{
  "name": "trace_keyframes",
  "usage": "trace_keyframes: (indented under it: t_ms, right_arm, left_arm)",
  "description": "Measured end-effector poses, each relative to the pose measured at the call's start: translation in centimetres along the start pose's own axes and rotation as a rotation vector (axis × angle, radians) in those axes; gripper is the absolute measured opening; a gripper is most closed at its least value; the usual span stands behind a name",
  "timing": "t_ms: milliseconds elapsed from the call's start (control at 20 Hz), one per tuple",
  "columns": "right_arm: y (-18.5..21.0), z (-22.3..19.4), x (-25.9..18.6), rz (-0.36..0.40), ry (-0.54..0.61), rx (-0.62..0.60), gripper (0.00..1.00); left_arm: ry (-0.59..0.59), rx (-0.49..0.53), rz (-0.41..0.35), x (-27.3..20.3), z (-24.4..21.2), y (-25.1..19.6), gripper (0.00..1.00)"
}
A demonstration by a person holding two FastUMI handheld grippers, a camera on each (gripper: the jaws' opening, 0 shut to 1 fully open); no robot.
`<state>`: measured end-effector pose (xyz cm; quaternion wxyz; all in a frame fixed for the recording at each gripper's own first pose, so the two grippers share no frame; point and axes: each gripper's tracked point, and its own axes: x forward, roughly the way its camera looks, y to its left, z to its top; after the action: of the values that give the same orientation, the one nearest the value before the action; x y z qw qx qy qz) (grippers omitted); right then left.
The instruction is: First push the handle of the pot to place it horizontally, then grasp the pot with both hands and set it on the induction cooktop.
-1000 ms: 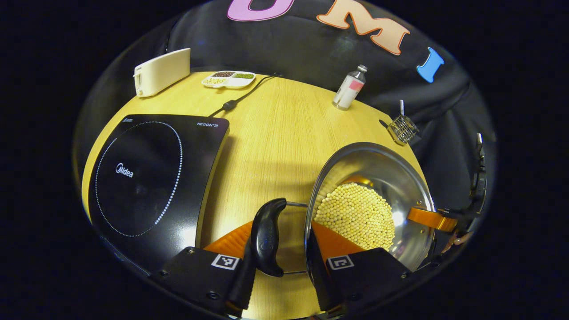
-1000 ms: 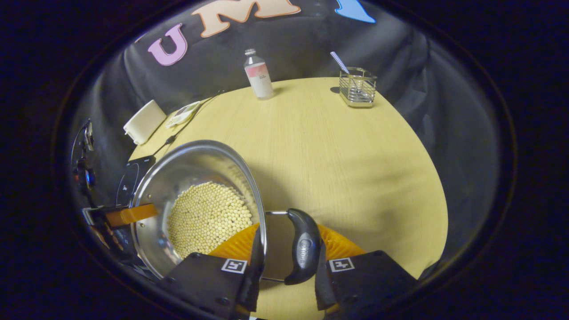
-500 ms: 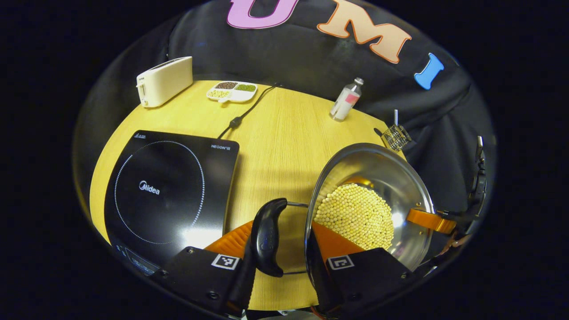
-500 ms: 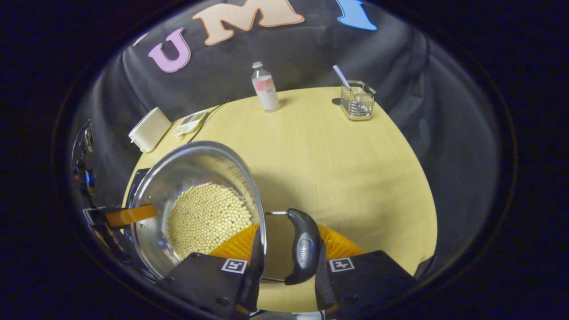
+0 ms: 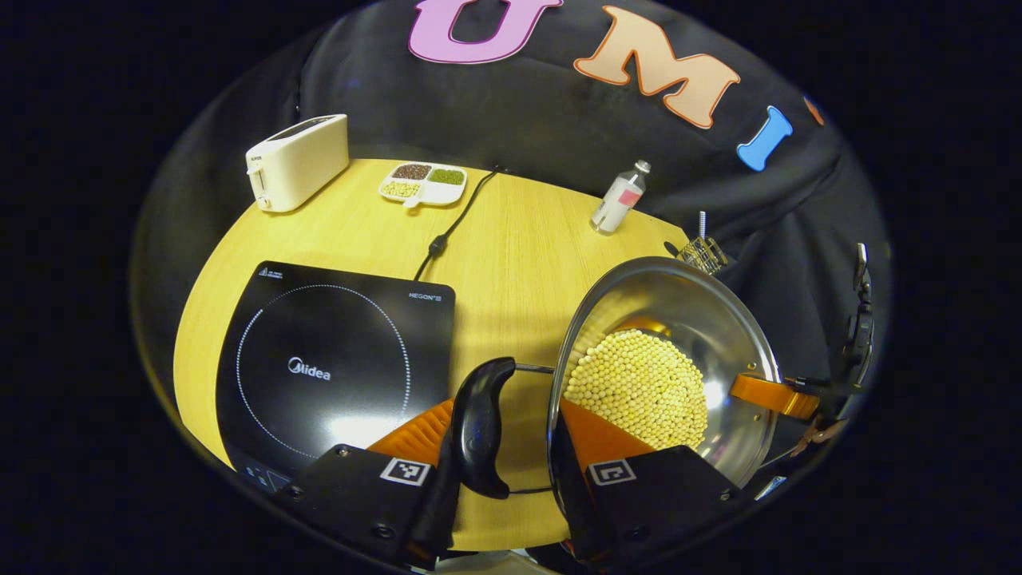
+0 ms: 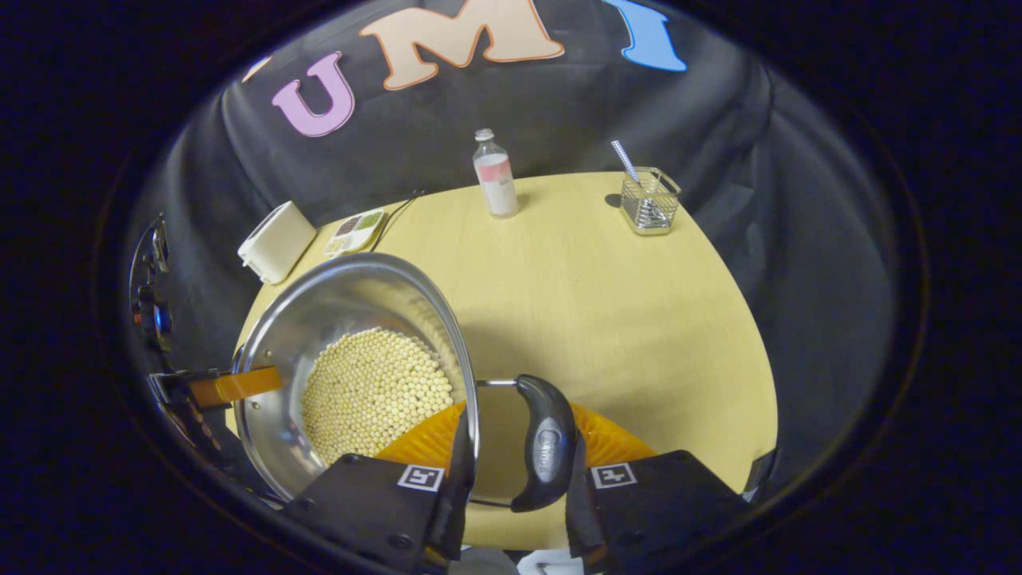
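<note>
Left gripper view: the left hand-held gripper [image 5: 501, 447] is clenched on the pot's black curved side handle [image 5: 479, 423], one finger outside the handle and the other against the pot's rim. The shiny round stainless-steel pot [image 5: 679, 319], holding a layer of pale yellow beans [image 5: 639, 387], hangs above the round light-wood tabletop [image 5: 519, 255], to the right of the flat black induction cooktop [image 5: 335, 367], which lies on the tabletop apart from the pot. At the pot's far rim the right hand-held gripper [image 5: 786, 395] grips its other side. Toward the back of the tabletop stand a cream-white toaster [image 5: 297, 160], a white divided dish of grains [image 5: 421, 182], the cooktop's black power cord [image 5: 451, 228], a small clear bottle with a pink-and-white label [image 5: 616, 204] and a wire mesh holder [image 5: 701, 251].

Right gripper view: the right hand-held gripper [image 6: 511, 479] grasps the pot's other black handle [image 6: 544, 443] in the same way, with the steel pot [image 6: 335, 303] to its left, raised over the tabletop [image 6: 607, 319]. The left hand-held gripper [image 6: 227, 387] clasps the far rim.
</note>
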<state>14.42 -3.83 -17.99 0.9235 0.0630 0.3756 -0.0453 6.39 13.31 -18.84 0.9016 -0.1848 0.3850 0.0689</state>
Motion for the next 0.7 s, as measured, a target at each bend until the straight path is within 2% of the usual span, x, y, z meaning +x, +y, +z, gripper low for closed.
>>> trace_keyframes:
  t_ms: [50, 100, 450, 650, 700]
  right_arm:
    - [0.8, -0.1, -0.1, 0.001, 0.0, 0.001, 0.52]
    - [1.6, 0.0, -0.1, 0.002, -0.001, 0.001, 0.46]
    - [7.8, -0.5, 1.2, 0.024, 0.015, -0.008, 0.46]
    - [12.8, -1.4, 2.1, 0.037, 0.03, -0.011, 0.46]
    - [13.8, -1.4, 2.2, 0.04, 0.032, -0.011, 0.52]
  left_arm:
    - [-0.001, -0.002, 0.0, -0.2, 0.3, 0.7, 0.58]
    - [0.0, -0.002, 0.001, -0.5, 0.5, 1.4, 0.58]
    - [0.002, -0.014, 0.025, -1.9, 1.5, 8.0, 0.58]
    - [0.008, -0.021, 0.037, -2.9, 2.0, 12.4, 0.58]
    - [0.007, -0.025, 0.04, -3.1, 2.1, 13.4, 0.58]
